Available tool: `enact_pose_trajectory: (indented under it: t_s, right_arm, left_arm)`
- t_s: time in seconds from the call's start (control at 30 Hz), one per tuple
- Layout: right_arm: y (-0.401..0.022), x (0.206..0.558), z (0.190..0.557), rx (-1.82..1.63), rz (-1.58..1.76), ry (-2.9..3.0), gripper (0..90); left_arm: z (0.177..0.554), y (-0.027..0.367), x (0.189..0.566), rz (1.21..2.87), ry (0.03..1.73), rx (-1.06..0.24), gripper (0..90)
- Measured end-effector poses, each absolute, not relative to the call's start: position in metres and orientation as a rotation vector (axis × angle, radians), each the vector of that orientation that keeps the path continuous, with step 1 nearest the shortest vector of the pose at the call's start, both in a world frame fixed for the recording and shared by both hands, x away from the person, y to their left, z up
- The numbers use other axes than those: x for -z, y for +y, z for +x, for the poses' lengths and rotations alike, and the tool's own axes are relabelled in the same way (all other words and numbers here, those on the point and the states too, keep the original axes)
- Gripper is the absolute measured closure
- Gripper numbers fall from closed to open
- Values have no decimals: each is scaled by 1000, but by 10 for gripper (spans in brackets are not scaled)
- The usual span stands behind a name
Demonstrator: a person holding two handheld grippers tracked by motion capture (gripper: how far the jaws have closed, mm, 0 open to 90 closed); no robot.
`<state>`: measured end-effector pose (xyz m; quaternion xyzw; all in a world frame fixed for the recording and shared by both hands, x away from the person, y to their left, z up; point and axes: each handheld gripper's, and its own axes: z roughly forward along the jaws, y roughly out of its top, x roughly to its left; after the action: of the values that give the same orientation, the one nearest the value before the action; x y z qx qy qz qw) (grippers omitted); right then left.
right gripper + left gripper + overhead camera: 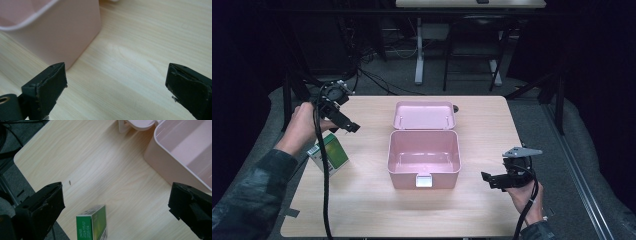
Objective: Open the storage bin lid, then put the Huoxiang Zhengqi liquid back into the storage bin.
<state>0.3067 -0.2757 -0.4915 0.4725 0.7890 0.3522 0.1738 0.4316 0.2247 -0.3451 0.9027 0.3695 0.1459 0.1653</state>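
Both tongs, left [343, 121] and right [493, 181], gape (nothing gripped)

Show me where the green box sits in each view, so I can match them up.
High view: green box at table's left edge, under the left gripper.
Left gripper view: bottom centre, between the open jaws.
Right gripper view: not in it.
Shared landmark: pink bin.

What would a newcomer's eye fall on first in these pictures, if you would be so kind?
First the pink box in the middle of the table, its lid thrown open behind it and its inside bare. Next the green carton near the table's left edge, just below the open left gripper. The right gripper, open too, hangs by the box's right side.
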Motion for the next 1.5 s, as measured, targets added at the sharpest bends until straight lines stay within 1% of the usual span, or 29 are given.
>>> enact_pose_trajectory:
  t_s: [0.07,0.27,0.33,0.4,0.7,0.83,0.93,1.13,1.2,1.33,1.5]
  right_arm:
    - [-273,502,308,-932,1339,2269,28]
    - [-270,513,314,-853,1320,2304,26]
    - [-271,514,315,-850,1322,2297,24]
    - [-273,515,316,-845,1338,2273,1]
    - [-269,521,320,-808,1331,2322,0]
    - [-268,525,323,-779,1340,2358,0]
    - [-269,529,325,-752,1341,2392,0]
    - [-269,530,326,-724,1327,2425,0]
    - [-269,530,326,-722,1322,2421,0]
    - [-269,531,326,-721,1310,2436,0]
    - [-269,531,326,-715,1303,2441,0]
  left_arm:
    - [430,228,346,2575,1054,-415,3]
    - [425,246,351,2574,1087,-410,3]
    - [425,248,352,2574,1095,-410,3]
    - [424,254,354,2565,1109,-403,3]
    - [422,267,363,2576,1128,-381,3]
    - [421,272,366,2604,1123,-371,3]
    - [420,275,367,2634,1119,-388,3]
    - [422,283,373,2652,1131,-373,3]
    - [423,286,376,2659,1141,-373,3]
    - [429,293,384,2668,1190,-314,10]
    - [432,295,393,2680,1222,-313,3]
